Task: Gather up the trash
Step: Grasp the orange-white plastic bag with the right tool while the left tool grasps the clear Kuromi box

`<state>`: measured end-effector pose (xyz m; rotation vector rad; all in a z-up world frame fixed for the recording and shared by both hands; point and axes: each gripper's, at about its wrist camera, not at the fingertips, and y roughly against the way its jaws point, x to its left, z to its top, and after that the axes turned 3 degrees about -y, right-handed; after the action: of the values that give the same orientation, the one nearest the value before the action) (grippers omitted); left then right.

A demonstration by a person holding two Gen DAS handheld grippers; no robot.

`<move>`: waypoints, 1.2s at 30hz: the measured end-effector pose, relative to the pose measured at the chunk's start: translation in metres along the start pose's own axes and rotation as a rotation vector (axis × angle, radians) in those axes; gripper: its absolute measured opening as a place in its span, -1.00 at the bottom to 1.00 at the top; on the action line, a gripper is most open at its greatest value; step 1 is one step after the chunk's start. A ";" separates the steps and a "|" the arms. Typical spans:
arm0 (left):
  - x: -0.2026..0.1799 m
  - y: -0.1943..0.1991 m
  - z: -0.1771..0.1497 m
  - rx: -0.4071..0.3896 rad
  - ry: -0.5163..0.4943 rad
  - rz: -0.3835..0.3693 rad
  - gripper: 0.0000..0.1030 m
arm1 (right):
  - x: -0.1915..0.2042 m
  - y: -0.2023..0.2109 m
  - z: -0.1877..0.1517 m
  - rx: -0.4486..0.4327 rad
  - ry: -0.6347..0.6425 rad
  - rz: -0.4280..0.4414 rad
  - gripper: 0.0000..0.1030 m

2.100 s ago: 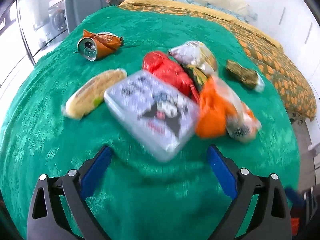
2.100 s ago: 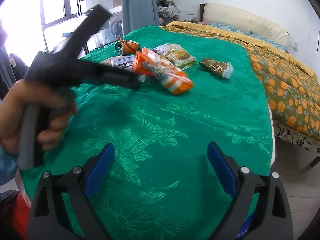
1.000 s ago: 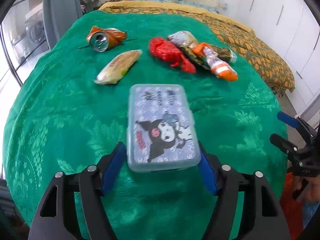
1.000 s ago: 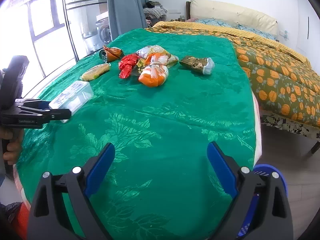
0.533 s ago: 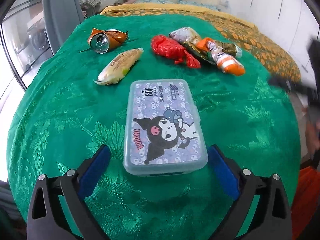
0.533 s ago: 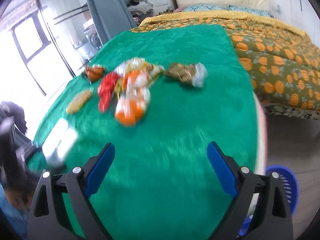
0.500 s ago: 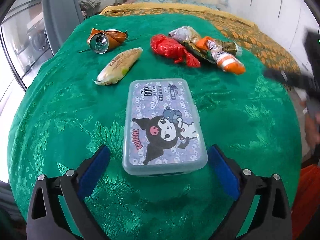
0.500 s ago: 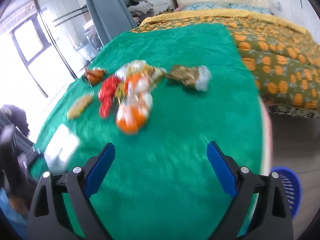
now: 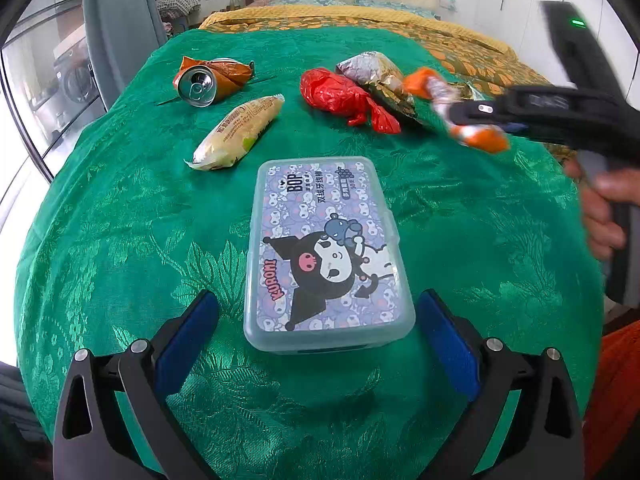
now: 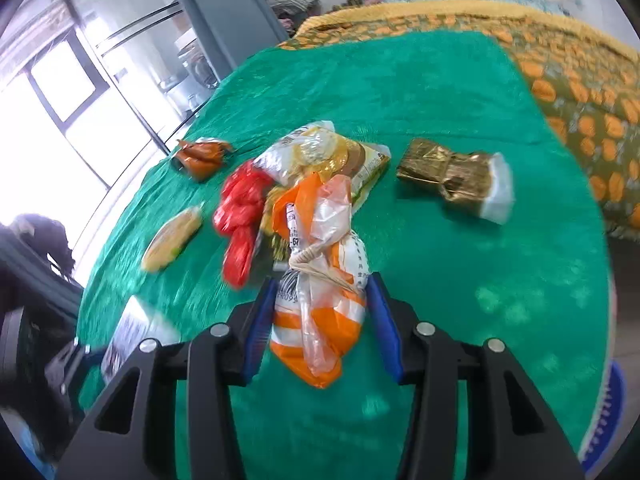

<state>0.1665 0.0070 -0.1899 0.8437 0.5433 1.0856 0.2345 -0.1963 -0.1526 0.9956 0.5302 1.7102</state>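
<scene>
Right gripper (image 10: 322, 312) closing its jaws around the orange-and-white bag (image 10: 320, 316) on the green cloth (image 10: 460, 280), left gripper (image 9: 316, 336) gaping wide astride the cartoon-printed plastic box (image 9: 326, 248), gripping nothing.

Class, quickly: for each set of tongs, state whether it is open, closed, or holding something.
Left tongs: open, pads either side of the plastic box, not touching it.
Right tongs: just been closing, around the orange-and-white bag.
</scene>
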 end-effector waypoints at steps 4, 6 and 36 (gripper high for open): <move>0.000 0.000 0.000 0.000 0.000 0.000 0.89 | 0.008 0.030 -0.029 0.072 0.083 -0.070 -0.12; 0.000 0.000 0.000 0.000 0.000 0.000 0.89 | 0.011 0.042 -0.049 0.116 0.109 -0.095 -0.12; -0.001 0.000 0.000 0.000 -0.002 0.005 0.89 | 0.035 0.030 -0.110 -0.017 0.196 -0.209 0.56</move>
<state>0.1659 0.0067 -0.1898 0.8469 0.5399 1.0890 0.1227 -0.1619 -0.1788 0.7369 0.7201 1.6290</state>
